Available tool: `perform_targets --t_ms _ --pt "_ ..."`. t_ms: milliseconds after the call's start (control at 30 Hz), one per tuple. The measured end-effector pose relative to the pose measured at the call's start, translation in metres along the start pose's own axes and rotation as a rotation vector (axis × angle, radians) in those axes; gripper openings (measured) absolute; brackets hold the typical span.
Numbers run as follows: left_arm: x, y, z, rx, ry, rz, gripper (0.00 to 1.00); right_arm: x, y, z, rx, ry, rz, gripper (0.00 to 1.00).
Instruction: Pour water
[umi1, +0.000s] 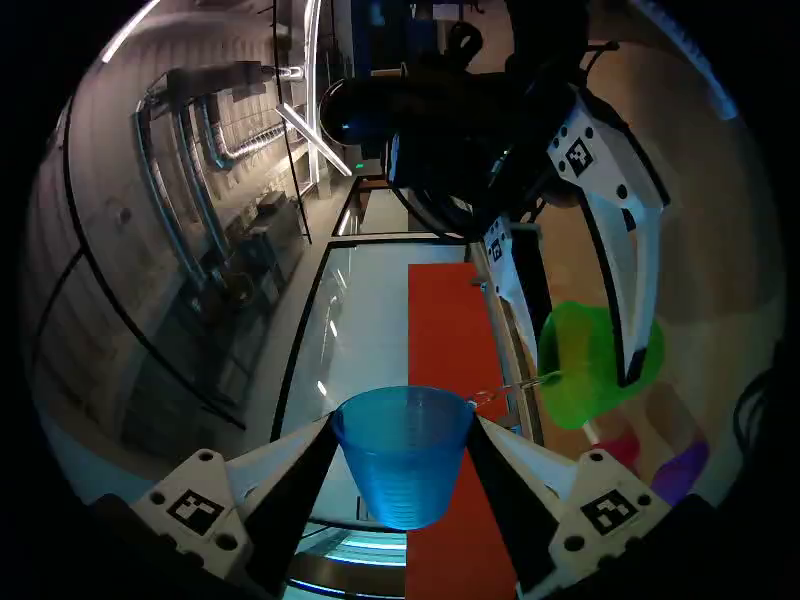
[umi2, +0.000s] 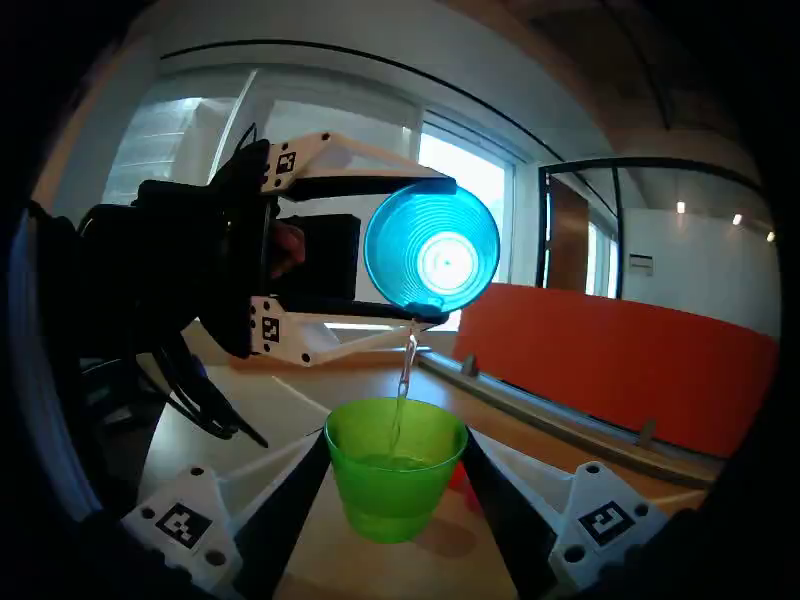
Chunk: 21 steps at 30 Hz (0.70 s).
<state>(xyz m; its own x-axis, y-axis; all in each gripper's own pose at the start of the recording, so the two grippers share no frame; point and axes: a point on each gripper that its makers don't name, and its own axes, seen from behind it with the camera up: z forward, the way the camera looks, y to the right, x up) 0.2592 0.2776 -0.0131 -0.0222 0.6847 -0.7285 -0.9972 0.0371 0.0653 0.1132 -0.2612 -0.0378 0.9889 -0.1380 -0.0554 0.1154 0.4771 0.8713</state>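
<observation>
views face each other, close range, sharing blue cup, green cup

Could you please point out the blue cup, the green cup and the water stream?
blue cup (umi1: 405, 460): left gripper view, front wall.
green cup (umi2: 392, 500): right gripper view, front wall.
water stream (umi2: 404, 378): right gripper view, its middle.

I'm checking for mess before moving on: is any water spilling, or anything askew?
Nothing stands out. The blue cup, tipped in the left gripper, sends a thin stream straight into the green cup held by the right gripper; the table looks dry.
</observation>
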Motion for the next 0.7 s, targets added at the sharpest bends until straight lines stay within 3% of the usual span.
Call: perform_targets --t_ms 267,700 --pt "0.0048 0.0003 0.0002 0.002 0.009 0.033 0.88 0.0003 0.0025 0.0003 -0.005 0.002 -0.002 0.92" --pt "0.0043 0.0030 0.0029 -0.002 0.012 0.018 0.88 0.0006 0.0043 -0.0016 -0.008 0.004 -0.001 0.92"
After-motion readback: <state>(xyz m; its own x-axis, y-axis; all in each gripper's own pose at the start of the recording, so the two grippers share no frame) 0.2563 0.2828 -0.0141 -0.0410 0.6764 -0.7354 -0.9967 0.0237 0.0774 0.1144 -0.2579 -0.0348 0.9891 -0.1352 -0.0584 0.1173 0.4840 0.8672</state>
